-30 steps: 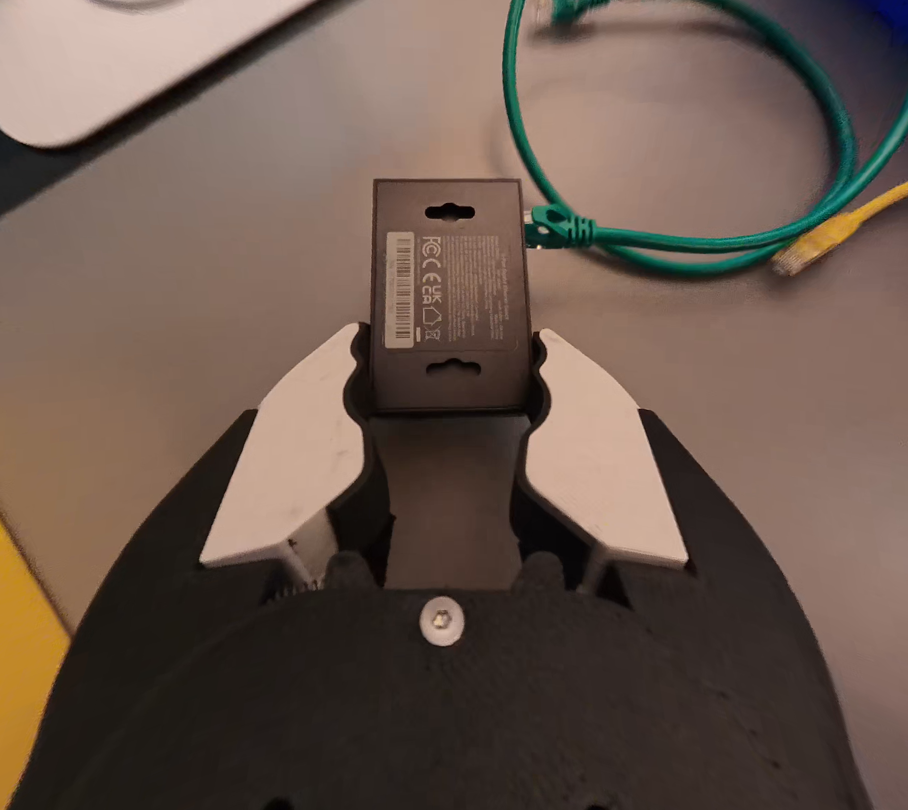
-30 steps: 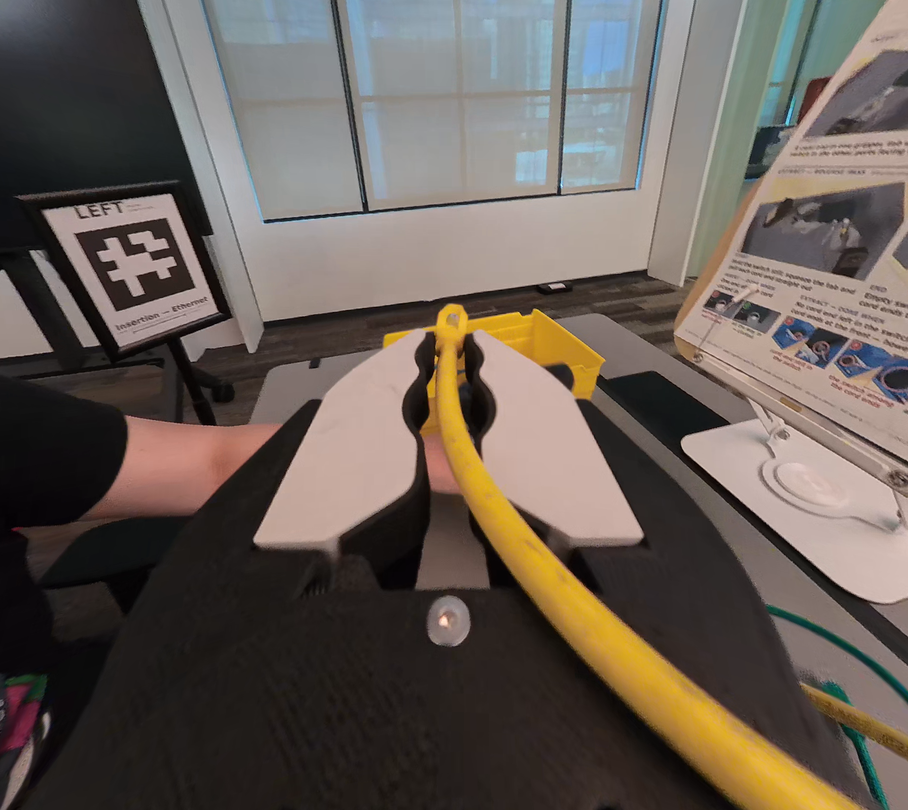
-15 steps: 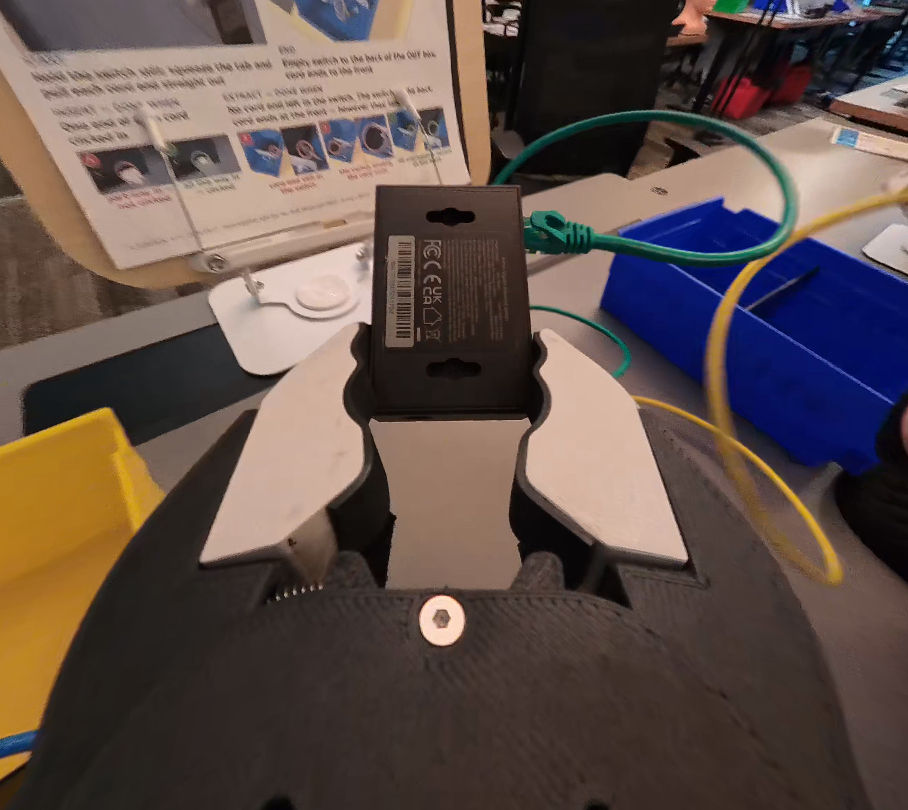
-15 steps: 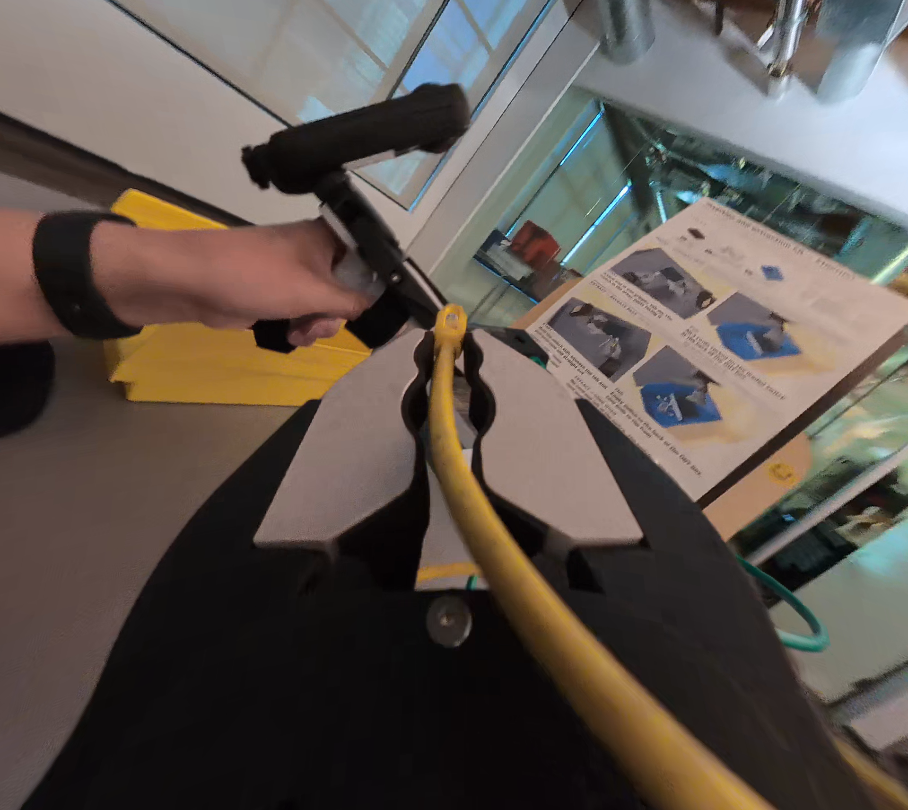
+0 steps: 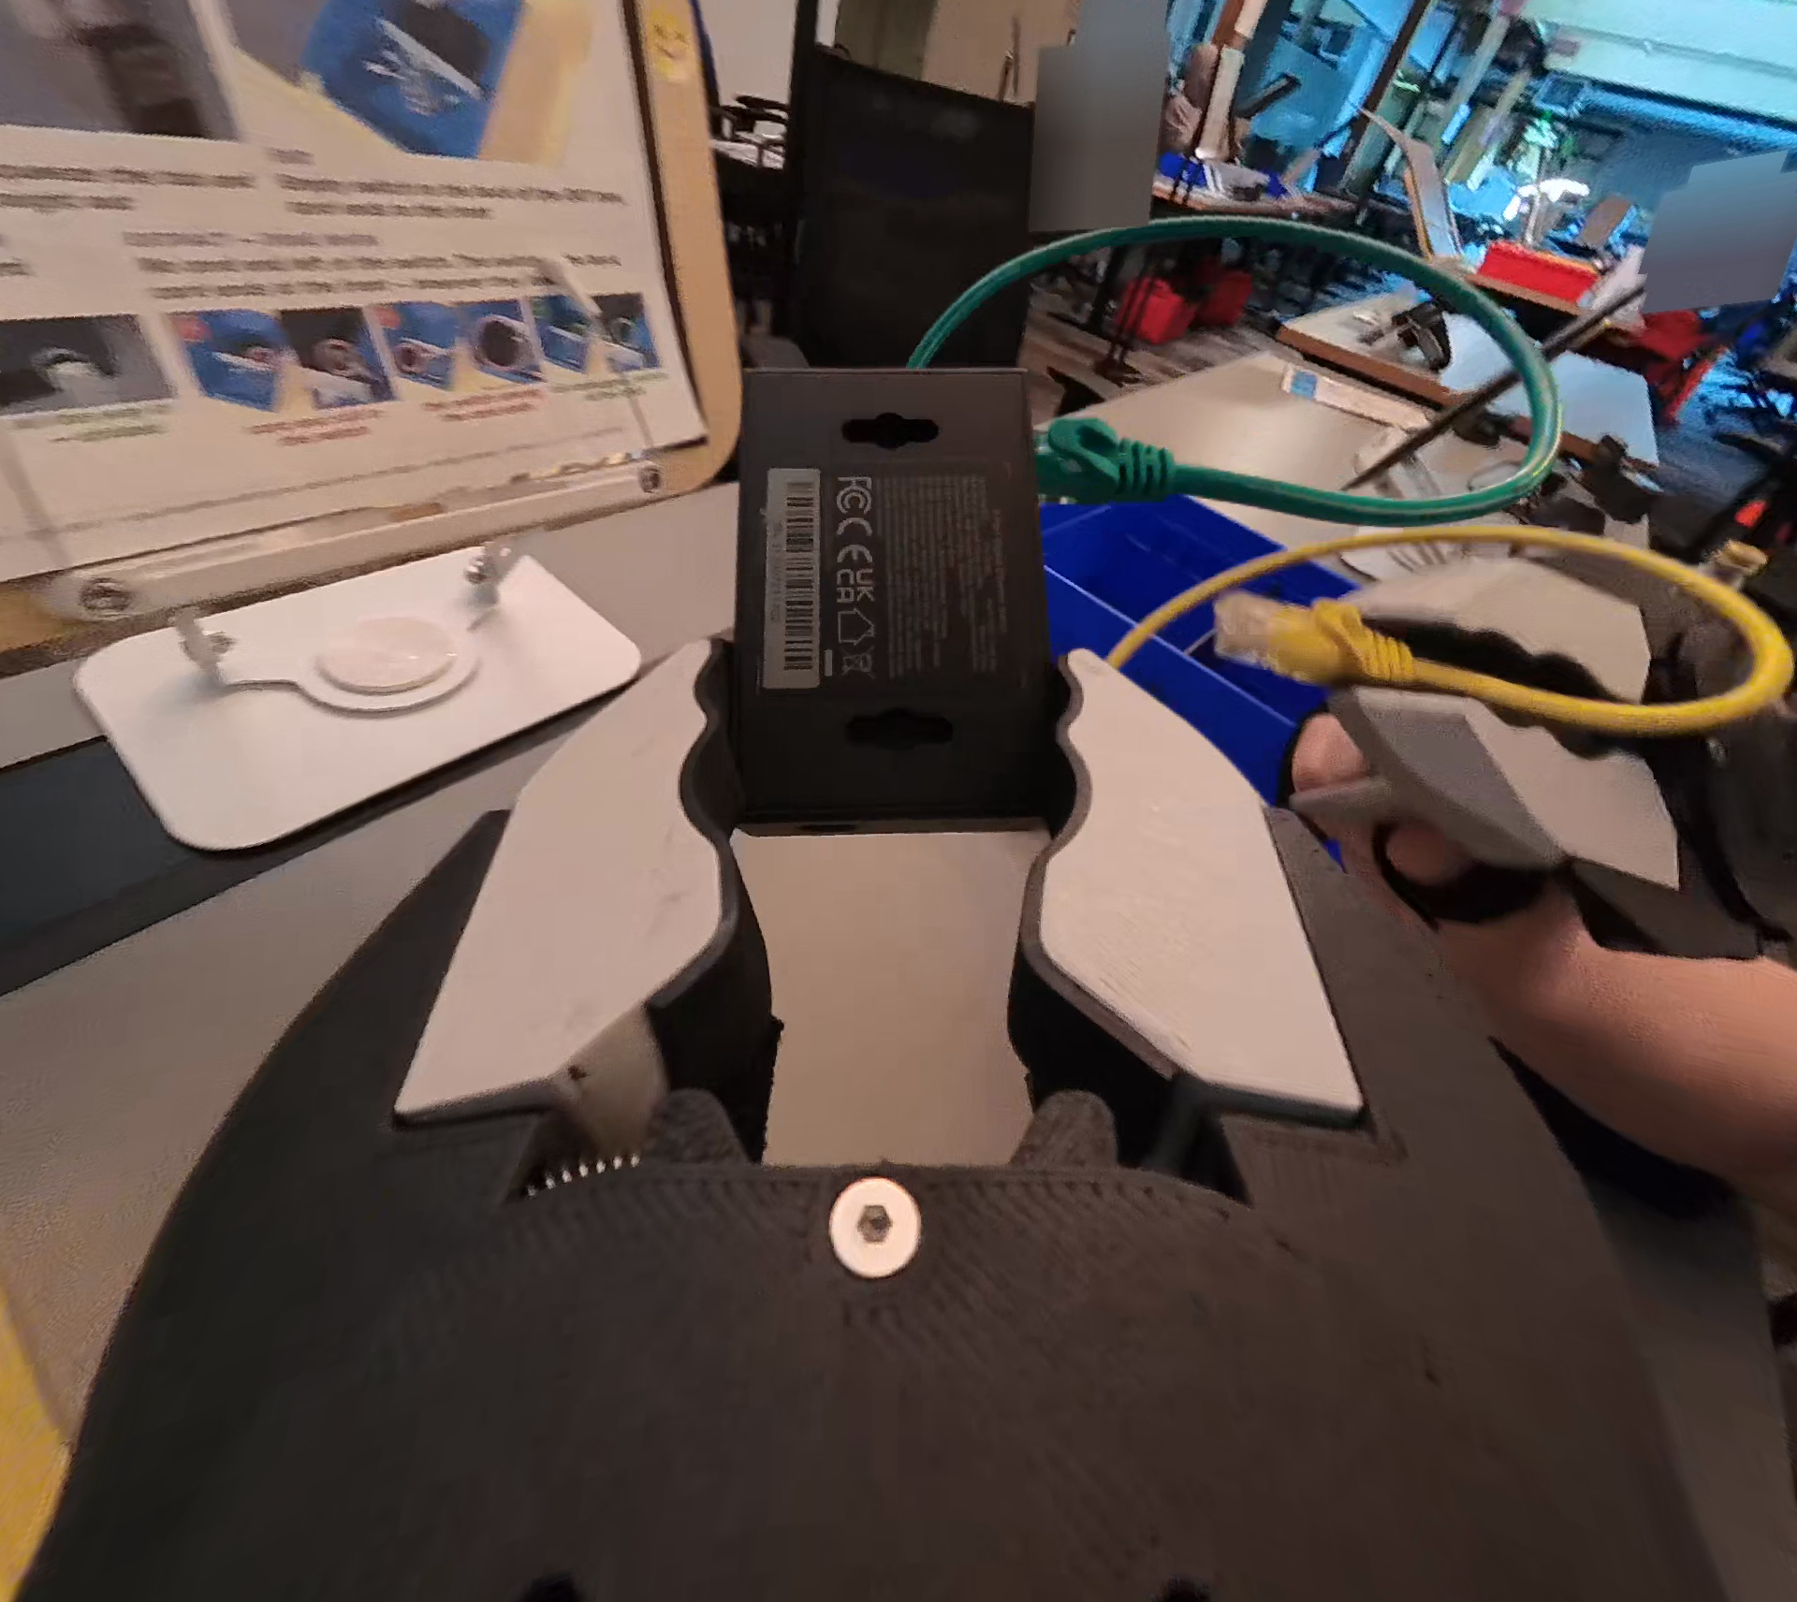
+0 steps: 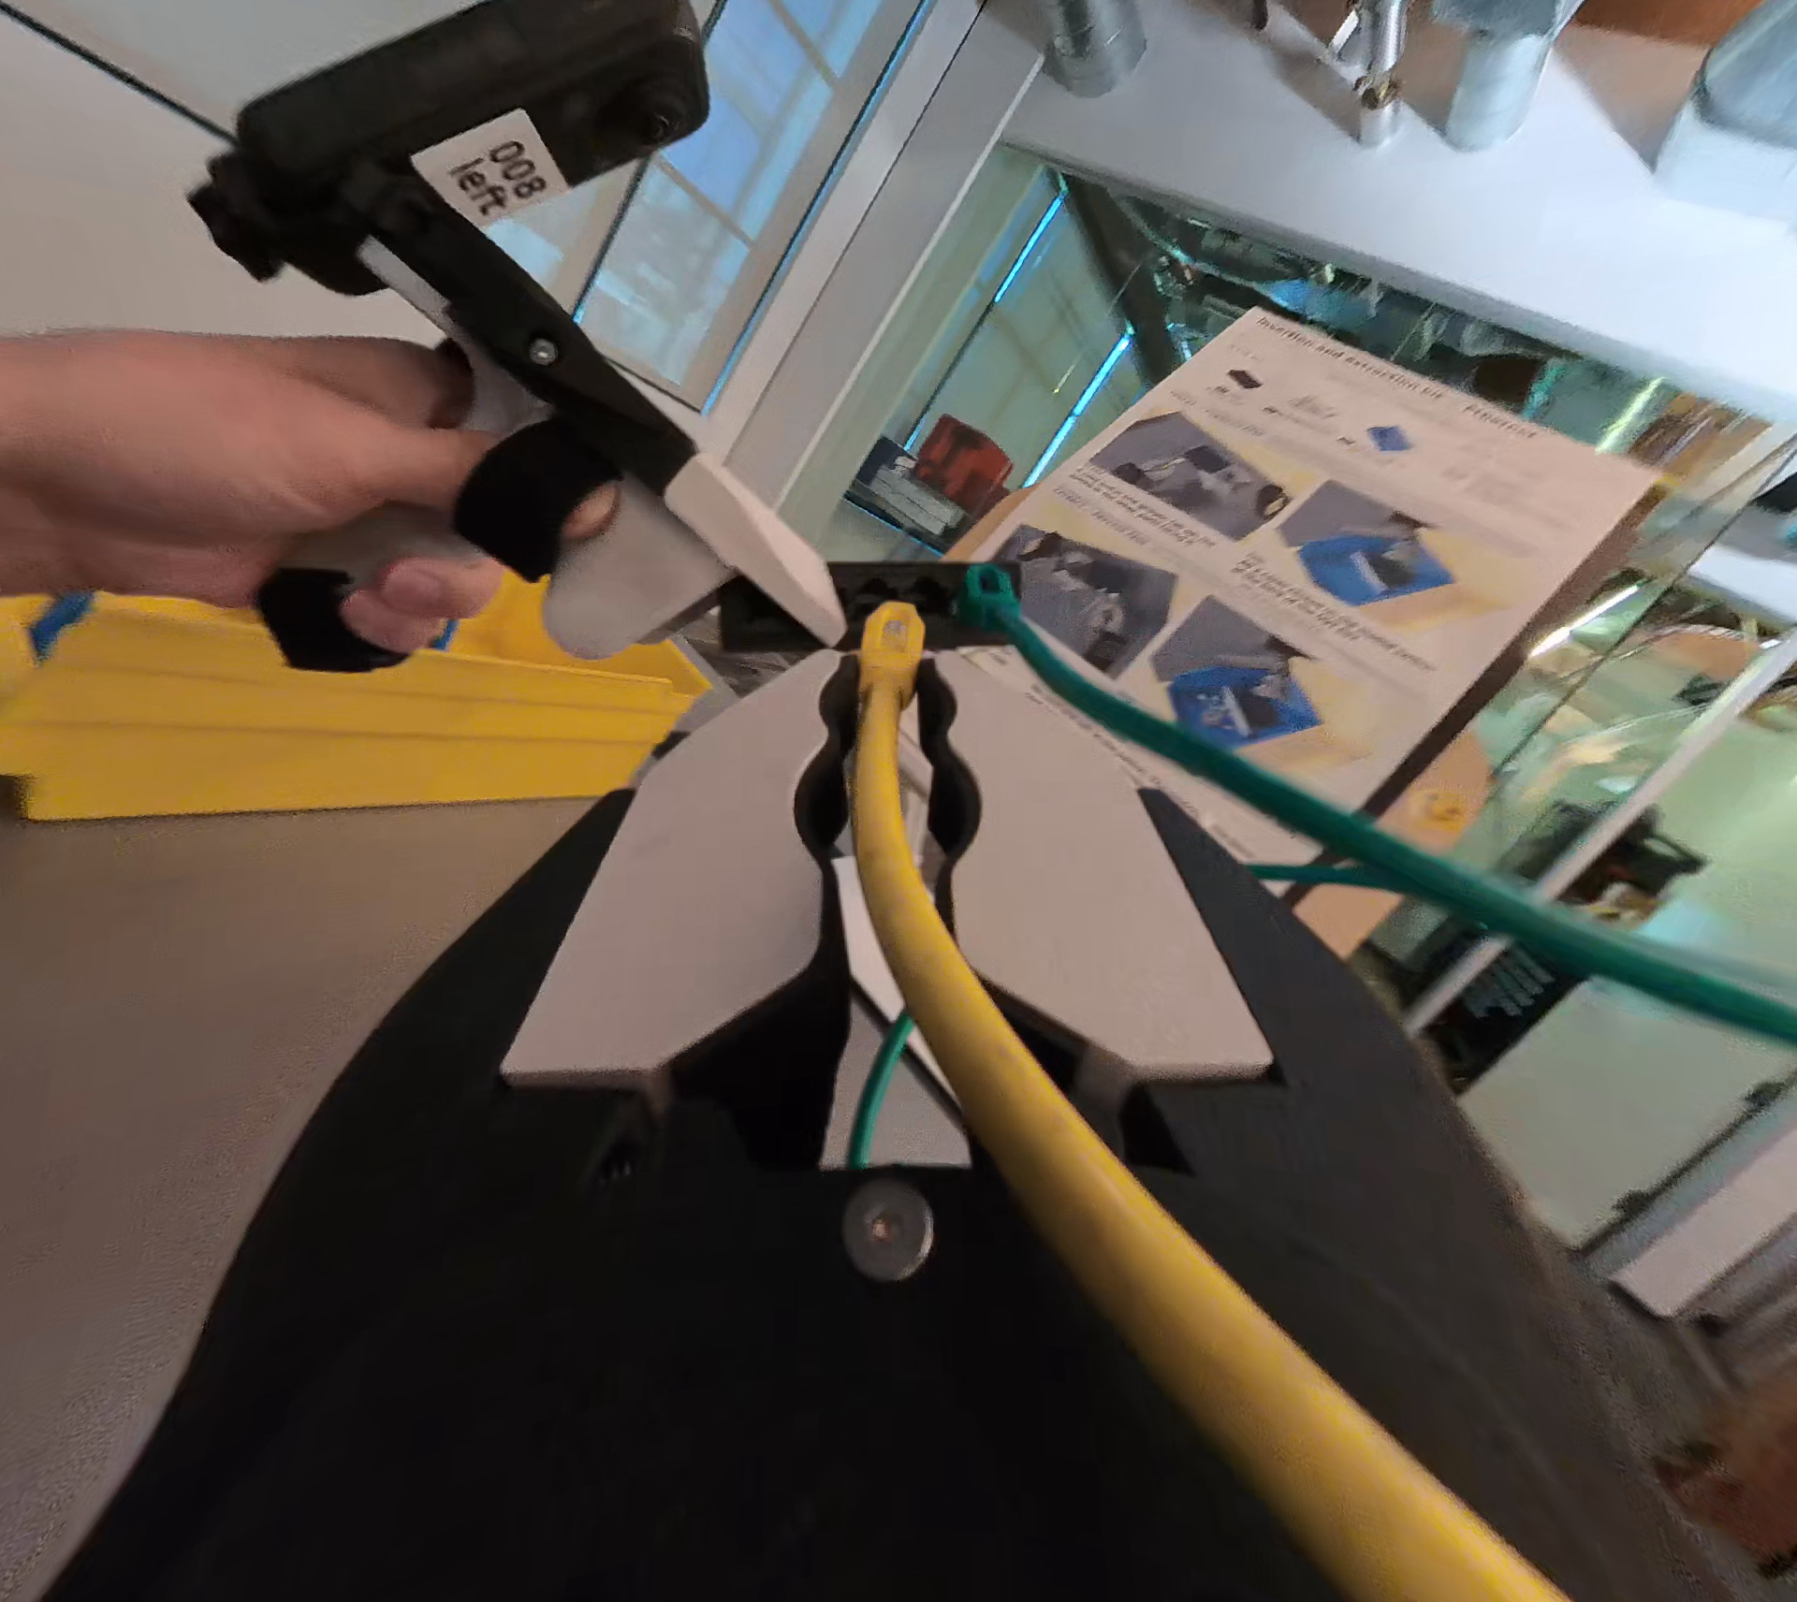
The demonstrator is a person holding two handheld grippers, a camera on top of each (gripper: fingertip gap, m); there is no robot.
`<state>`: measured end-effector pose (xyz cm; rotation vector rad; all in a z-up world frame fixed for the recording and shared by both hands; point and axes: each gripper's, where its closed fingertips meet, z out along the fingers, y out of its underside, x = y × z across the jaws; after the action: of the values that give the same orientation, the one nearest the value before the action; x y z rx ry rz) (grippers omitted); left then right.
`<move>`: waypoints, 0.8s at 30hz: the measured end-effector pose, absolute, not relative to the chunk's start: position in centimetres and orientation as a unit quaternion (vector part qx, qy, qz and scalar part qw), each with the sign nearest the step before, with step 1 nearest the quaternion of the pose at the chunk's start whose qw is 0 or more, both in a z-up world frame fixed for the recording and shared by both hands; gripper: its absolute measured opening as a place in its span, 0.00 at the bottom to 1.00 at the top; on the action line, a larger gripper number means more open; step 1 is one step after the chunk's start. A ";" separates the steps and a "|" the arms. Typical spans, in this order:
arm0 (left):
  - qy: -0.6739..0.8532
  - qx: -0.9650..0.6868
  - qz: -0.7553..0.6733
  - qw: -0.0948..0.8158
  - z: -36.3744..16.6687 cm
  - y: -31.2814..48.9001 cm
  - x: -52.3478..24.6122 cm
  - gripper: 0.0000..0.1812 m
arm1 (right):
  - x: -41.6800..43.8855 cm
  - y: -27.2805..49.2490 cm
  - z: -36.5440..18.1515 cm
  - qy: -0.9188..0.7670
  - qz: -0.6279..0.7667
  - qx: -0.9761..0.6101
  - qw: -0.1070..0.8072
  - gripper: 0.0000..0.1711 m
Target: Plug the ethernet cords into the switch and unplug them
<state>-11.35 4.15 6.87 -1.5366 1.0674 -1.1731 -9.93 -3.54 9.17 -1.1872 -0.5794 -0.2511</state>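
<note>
The left claw (image 5: 890, 739) is clamped on the near end of the black ethernet switch (image 5: 885, 583), which it holds in the air above the grey tabletop (image 5: 292, 953), labelled underside facing the left wrist camera. A green ethernet cord (image 5: 1264, 486) is plugged into the switch's right side, its cable arcing up and round behind. The right claw (image 6: 880, 661) is pinched tight on a yellow ethernet cord (image 6: 890, 778) just behind its plug; the plug (image 5: 1254, 632) points at the switch's port side and sits close to it, not yet seated, beside the green plug (image 6: 987, 593). In the right wrist view a hand (image 6: 194, 476) grips the left tool's handle.

A blue bin (image 5: 1167, 583) stands on the tabletop behind the switch to the right, and a yellow bin (image 6: 292, 719) lies along the left side. An instruction board (image 5: 321, 175) stands on a white base plate (image 5: 243, 758) toward the far left of the tabletop.
</note>
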 end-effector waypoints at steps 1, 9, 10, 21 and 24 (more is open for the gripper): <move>0.438 -0.619 -0.476 0.446 6.7 3.6 -11.0 0.33 | -9.6 -3.6 9.4 -0.276 -0.131 -0.544 0.781 0.08; 0.457 -0.601 -0.495 0.430 6.9 1.1 -9.9 0.33 | -9.0 -3.8 9.7 -0.303 -0.224 -0.511 0.773 0.07; 0.458 -0.599 -0.496 0.431 6.9 0.9 -9.9 0.33 | -9.0 -3.8 9.7 -0.304 -0.227 -0.514 0.769 0.07; 0.488 -0.569 -0.463 0.472 7.7 0.2 -10.1 0.33 | -9.0 -3.9 10.1 -0.300 -0.229 -0.513 0.771 0.07; 0.503 -0.555 -0.429 0.505 7.9 0.2 -10.1 0.33 | -9.0 -4.1 10.3 -0.291 -0.212 -0.514 0.779 0.07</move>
<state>-10.14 0.16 7.85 -1.3393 1.2143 -1.0344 -9.03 -4.15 10.30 -1.1112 -0.6289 -0.4592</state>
